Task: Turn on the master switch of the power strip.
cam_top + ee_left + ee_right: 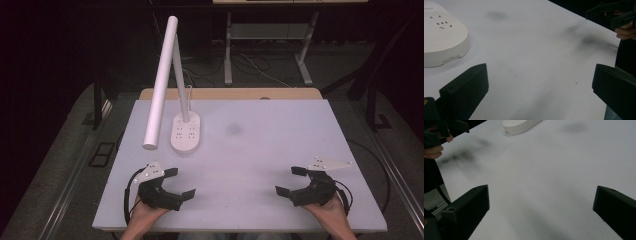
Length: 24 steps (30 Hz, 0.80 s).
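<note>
White lamp (pixel 170 85), black grippers, white table (pixel 280 150)

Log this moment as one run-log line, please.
left tool: open, holding nothing | right tool: open, holding nothing | desk lamp: upright at the table's back left, untouched | contact: none

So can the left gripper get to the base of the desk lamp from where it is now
Probably yes. The left gripper is open and the white table between it and the lamp base is bare; only the lamp head overhangs nearby.

room: dark | floor (pixel 60 165): grey | behind: metal-legged desk (pixel 270 45) (cables under it) | table (pixel 280 150): white
</note>
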Tool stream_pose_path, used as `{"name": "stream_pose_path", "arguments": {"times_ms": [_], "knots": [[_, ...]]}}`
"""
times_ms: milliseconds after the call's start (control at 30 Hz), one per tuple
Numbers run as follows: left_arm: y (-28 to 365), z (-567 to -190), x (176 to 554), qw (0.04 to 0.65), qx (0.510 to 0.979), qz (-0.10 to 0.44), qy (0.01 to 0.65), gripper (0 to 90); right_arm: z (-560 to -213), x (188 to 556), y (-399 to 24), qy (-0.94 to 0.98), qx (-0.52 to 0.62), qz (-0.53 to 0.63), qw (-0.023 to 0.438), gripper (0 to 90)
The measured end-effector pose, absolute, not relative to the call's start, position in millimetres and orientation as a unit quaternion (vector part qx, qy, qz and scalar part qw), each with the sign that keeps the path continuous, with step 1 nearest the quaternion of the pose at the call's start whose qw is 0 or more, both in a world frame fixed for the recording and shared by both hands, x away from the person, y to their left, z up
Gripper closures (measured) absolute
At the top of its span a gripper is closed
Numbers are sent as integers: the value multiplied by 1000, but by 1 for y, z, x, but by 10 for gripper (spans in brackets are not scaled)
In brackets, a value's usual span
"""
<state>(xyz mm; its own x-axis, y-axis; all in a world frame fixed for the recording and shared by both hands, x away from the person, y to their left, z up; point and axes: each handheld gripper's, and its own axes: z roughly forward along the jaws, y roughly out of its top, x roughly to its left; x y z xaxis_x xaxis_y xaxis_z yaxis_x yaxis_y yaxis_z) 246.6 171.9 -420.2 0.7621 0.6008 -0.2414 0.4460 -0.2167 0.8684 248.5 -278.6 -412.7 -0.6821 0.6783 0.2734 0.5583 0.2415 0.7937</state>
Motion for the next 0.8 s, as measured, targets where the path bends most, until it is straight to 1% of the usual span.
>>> {"name": "stream_pose_path", "arguments": {"times_ms": [800], "knots": [[172, -418, 249, 521, 786, 64, 326, 0, -415, 248, -279, 792, 391, 466, 54, 0]]}}
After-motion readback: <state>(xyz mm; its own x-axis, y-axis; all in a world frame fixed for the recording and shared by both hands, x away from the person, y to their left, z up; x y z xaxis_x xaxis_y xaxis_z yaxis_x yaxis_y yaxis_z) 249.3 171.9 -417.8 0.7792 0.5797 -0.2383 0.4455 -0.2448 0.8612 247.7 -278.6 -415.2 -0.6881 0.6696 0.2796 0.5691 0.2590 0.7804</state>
